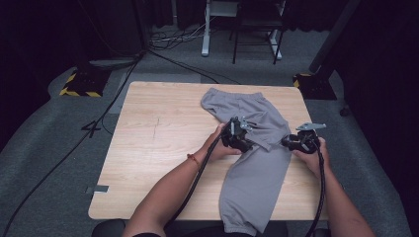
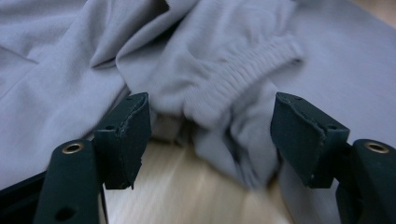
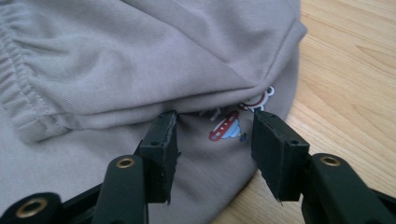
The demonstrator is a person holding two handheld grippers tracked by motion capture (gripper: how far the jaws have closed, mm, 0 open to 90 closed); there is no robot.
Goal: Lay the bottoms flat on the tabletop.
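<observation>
Grey trousers lie under both apart-jawed grippers, left gripper and right gripper.

Soft, matt grey cloth trousers with a ribbed elastic cuff and a small glossy printed motif lie on a pale, smooth wood-grain bench; each hand-held gripper shows matt black plastic jaws with brass-coloured rivets.
</observation>
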